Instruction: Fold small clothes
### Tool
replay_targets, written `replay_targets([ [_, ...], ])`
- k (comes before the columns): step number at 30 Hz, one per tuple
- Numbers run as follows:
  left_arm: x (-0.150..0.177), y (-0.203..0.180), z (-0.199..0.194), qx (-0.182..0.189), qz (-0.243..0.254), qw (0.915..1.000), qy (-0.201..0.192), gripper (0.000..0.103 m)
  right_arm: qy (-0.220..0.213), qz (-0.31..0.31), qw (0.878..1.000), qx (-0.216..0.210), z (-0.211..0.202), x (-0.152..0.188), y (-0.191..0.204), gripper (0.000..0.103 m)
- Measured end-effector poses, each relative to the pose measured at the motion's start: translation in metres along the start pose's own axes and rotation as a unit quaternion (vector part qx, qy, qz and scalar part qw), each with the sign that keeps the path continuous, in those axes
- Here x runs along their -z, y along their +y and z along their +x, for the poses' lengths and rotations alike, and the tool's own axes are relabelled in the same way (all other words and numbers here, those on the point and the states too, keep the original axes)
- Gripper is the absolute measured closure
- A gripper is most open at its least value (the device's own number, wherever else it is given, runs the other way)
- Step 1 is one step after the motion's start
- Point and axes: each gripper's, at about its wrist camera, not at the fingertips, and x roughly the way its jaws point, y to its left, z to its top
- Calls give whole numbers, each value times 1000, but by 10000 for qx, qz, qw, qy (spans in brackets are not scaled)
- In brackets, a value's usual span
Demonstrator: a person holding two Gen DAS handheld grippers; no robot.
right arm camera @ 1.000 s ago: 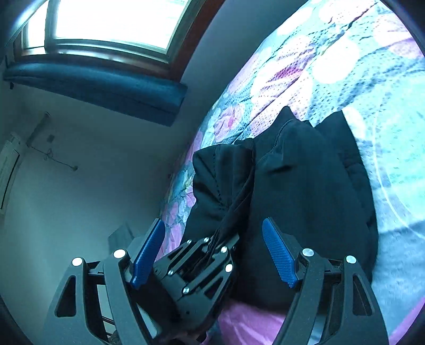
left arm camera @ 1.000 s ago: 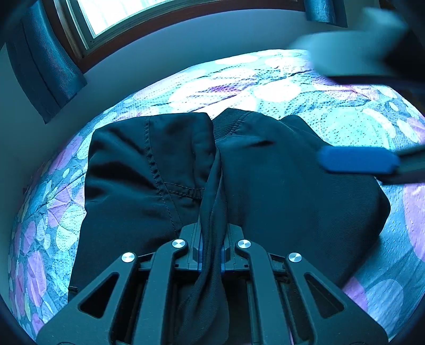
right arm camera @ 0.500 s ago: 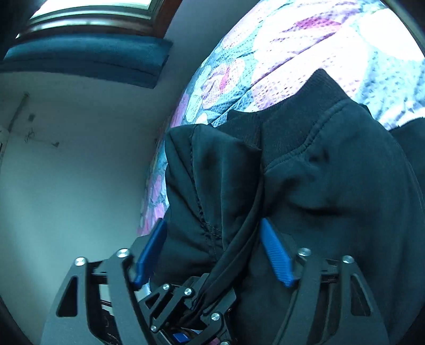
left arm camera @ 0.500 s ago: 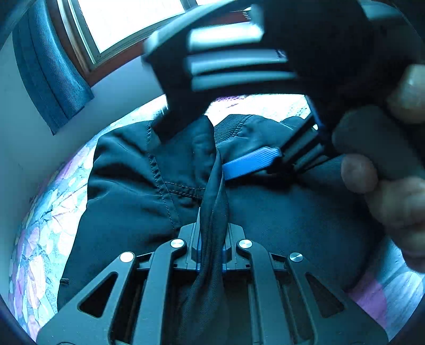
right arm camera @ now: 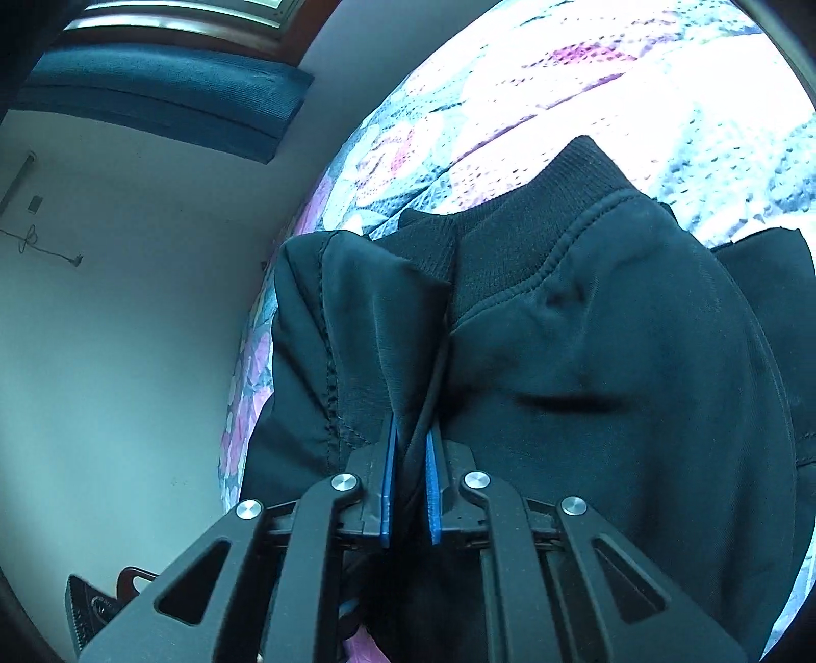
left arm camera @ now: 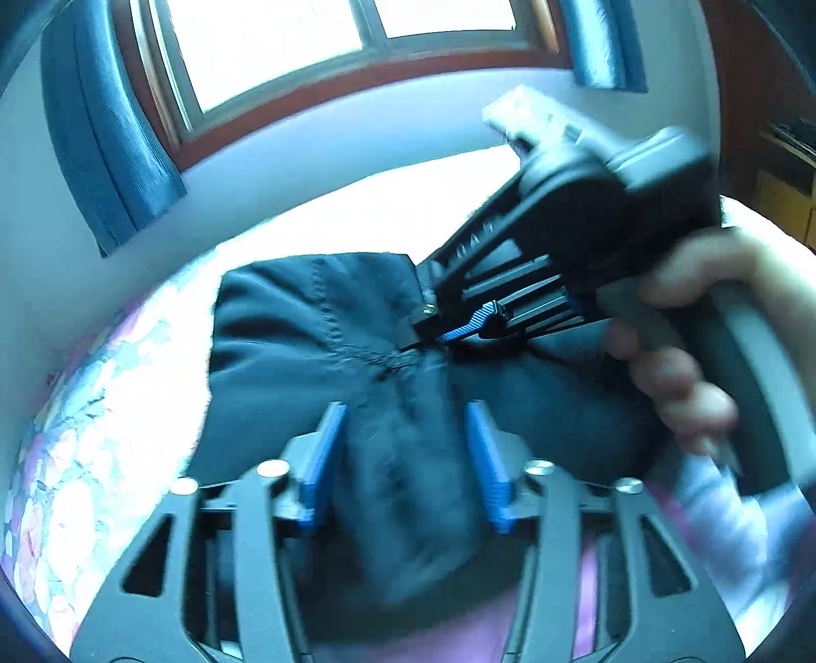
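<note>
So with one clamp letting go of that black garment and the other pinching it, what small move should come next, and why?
Probably draw the left gripper back clear of the black fabric garment. Its jaws are opening, with the bunched ridge of cloth between them but no longer pinched, while the right gripper is closing on that same ridge further along, above the floral bedspread. The right can then carry the fold.

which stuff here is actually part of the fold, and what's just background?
In play:
- black garment
- right gripper, closing on a pinched fold of it
- left gripper, opening, cloth between its pads

Background:
- floral bedspread
- window
- blue curtain
</note>
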Motion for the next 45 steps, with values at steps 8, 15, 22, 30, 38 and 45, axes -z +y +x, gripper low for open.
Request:
replay_targets([
  [8, 56, 51, -33, -512, 99, 9986, -17, 25, -47, 141, 9999, -64, 7, -3, 0, 93],
  [15, 75, 53, -41, -745, 529, 9957, -128, 25, -92, 303, 9995, -76, 5, -3, -5, 93],
  [22, 70, 66, -1, -506, 231, 9976, 422, 25, -123, 452, 9988, -110, 2, 2, -6, 90],
  [30, 66, 79, 11, -416, 58, 9983, 401, 25, 28, 382, 9984, -412, -9, 33, 16, 51],
  [38, 67, 80, 13, -381, 22, 9984, 409, 25, 292, 297, 9986, -311, 18, 31, 39, 42],
  [45, 66, 85, 9, -358, -114, 9986, 376, 25, 349, -307, 9982, 385, 37, 25, 72, 89],
])
